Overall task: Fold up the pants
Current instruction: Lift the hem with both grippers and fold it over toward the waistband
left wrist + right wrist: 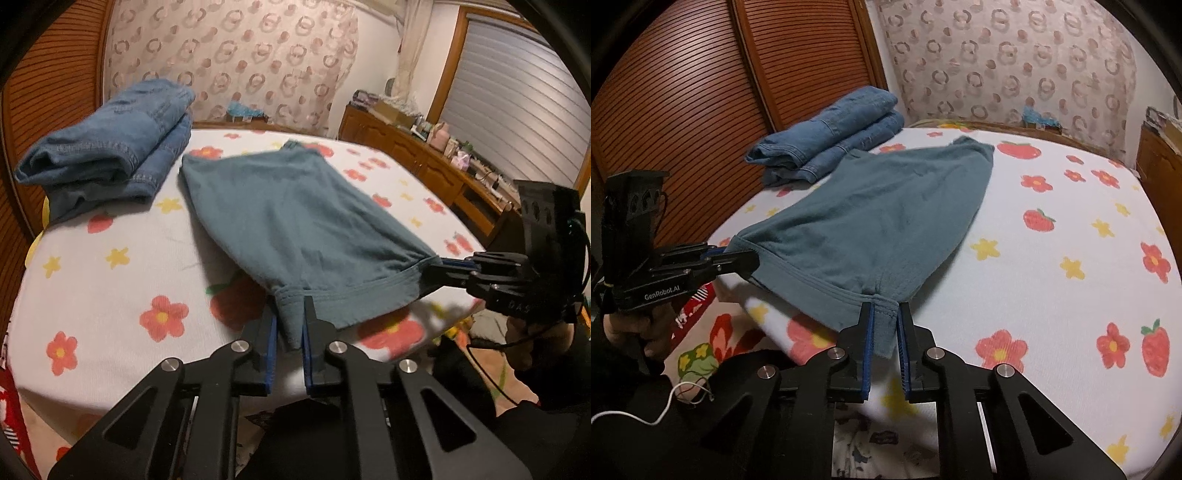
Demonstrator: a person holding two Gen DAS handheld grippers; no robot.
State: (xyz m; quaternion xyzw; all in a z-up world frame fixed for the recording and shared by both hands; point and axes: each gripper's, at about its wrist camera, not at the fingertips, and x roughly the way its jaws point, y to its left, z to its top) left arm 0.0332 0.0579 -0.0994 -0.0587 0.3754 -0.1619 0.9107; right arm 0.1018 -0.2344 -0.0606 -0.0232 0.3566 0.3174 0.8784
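**Teal pants pinched at both near corners over the flowered bed**

Spread flat across a white bed sheet printed with red flowers, strawberries and yellow stars (122, 236) (1052, 206): a pair of soft teal-grey knit pants (295, 221) (879, 210), far end resting on the bed, stitched hem lifted slightly at the near edge. Left tongs (290, 325) (738, 258) narrowed onto one hem corner, blue-lined pads (272, 332) pressing a bunched fold of cloth between them. Right tongs (886, 325) (439, 267) likewise closed down on the opposite hem corner, fabric hanging between blue pads (870, 328). Hem band stretched taut between the two grips, both just beyond the near edge of the bed.

Well behind, near the far left corner of the bed: a folded stack of blue denim jeans (107, 147) (831, 133), just beside the far end of the teal pants. Alongside that: brown louvred wooden doors (701, 110). Behind the bed: a cream curtain patterned with brown rings (236, 55) (1015, 62).
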